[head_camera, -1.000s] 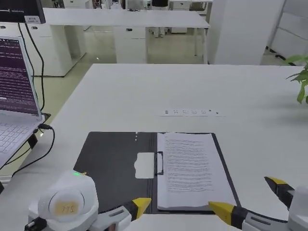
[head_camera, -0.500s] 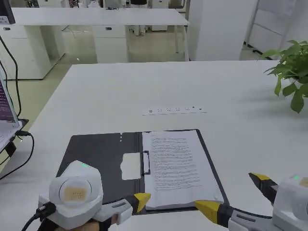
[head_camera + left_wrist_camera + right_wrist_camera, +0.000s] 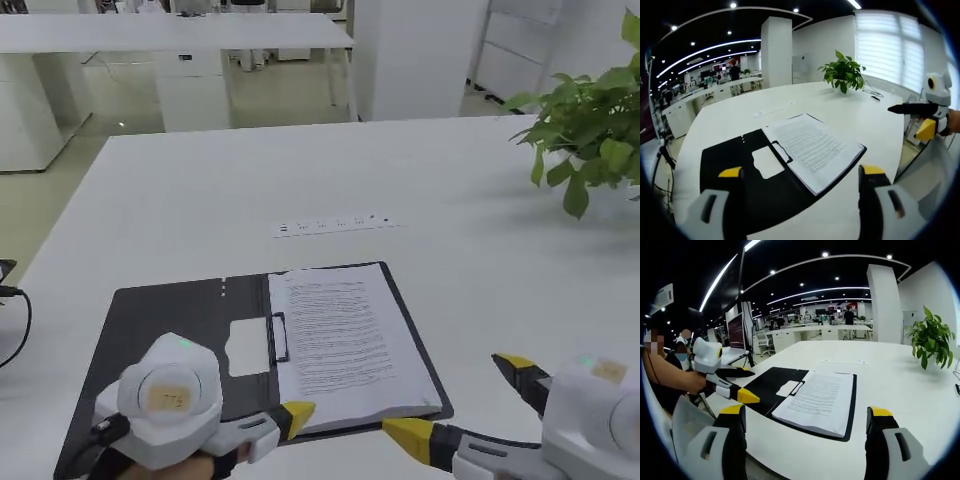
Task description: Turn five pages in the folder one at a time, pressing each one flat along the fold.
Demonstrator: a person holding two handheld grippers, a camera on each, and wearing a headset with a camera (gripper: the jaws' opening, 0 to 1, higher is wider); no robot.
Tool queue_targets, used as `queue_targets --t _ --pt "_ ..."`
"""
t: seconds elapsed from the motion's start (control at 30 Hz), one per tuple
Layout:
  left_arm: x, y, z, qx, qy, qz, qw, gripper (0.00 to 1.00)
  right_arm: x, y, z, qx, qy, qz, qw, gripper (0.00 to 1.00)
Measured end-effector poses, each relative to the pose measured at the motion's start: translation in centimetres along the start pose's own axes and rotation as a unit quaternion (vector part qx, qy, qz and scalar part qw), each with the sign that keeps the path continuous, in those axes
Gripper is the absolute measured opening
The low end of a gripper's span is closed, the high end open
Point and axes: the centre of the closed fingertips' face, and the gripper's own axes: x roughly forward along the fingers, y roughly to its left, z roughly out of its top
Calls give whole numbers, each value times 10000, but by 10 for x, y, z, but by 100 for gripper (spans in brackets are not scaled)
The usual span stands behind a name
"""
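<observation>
The left gripper [image 3: 800, 172] is hovering at the near left edge of the folder [image 3: 170, 320], its fingers standing wide apart and holding nothing. The folder is lying open on the white worktop [image 3: 450, 200], straight ahead of both grippers, with its long axis running away from the person. Its black left cover is lying bare except for a pale patch, possibly a label, beside the clip [image 3: 277, 337] at the fold. The stack of pages [image 3: 345, 340] is sitting on the right half, with its free edge facing right. The right gripper [image 3: 462, 400] is hovering just off the stack's near right corner, fingers also spread and empty, so it is probably sitting nearer for lifting the first page.
</observation>
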Motion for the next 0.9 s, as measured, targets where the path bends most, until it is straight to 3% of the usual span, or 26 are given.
queue_targets --t 0.33,0.67,0.9 --pt "29 -25 -2 311 139 -444 9984 90 -6 1 3 174 -89 -151 9997 99" --pt "56 -47 0 389 149 -808 9959 86 -12 0 -3 182 3 -337 9993 99" --pt "74 -61 -6 472 262 -999 9935 84 -14 1 -5 233 30 -444 9987 98"
